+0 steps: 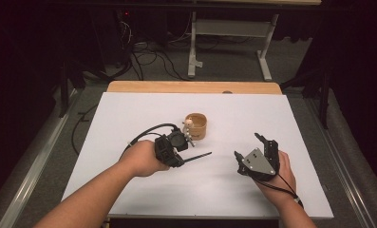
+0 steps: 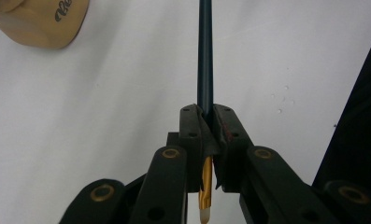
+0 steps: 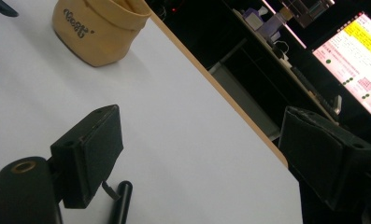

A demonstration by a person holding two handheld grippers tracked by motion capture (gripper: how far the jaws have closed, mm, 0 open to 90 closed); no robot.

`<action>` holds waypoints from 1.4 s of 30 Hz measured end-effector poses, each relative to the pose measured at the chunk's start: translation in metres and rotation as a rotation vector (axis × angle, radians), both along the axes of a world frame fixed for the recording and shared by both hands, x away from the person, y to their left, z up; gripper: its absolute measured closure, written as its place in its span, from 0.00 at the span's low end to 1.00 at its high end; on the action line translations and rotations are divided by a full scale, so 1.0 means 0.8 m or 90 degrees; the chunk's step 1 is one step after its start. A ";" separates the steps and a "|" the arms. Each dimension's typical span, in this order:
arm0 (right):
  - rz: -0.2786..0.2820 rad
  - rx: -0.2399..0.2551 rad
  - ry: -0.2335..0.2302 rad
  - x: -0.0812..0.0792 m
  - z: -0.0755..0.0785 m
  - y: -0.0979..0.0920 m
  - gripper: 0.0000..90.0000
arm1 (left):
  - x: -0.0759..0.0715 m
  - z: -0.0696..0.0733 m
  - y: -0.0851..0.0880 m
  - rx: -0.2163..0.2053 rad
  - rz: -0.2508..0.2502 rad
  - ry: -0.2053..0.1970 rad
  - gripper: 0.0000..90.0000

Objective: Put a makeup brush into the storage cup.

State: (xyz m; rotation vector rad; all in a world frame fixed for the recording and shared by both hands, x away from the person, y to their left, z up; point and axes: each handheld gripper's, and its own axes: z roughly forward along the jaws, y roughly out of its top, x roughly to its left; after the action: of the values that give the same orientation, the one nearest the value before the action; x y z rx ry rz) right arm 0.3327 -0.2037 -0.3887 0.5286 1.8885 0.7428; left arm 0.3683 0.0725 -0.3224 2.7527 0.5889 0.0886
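Left gripper (image 1: 185,151) clamped on a thin dark brush (image 2: 205,70), handle pointing out ahead. Tan pouch (image 1: 196,125) just beyond it on white surface (image 1: 129,118). Right gripper (image 1: 252,148) wide, nothing between, off to the side.

Overhead light is falling on the white table (image 1: 143,190); the room around it is sitting in near darkness. Soft, short shadows are lying under both hands in the high view. The high view is looking slightly soft and grainy. In the left gripper view the table is reading evenly lit, and the tan cup (image 2: 43,21) at the corner is blurring. In the right gripper view a lit monitor (image 3: 356,60) is glaring pink-white and overexposing; the near pads (image 3: 92,154) are sitting dark, slightly out of focus.
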 end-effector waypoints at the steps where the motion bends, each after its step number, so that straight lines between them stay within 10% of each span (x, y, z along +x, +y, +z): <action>1: 0.005 -0.014 -0.003 0.000 0.000 0.001 0.17 | 0.000 0.000 0.000 -0.001 0.000 -0.001 0.92; 42: 0.090 -0.254 -0.043 -0.017 -0.027 0.044 0.42 | -0.002 -0.004 -0.015 0.002 -0.021 -0.011 0.92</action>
State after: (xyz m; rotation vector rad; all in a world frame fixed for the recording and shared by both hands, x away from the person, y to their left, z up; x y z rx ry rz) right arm 0.3195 -0.1688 -0.4100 0.1191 1.9573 0.4475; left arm 0.3668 0.0605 -0.3256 2.7601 0.5386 0.1053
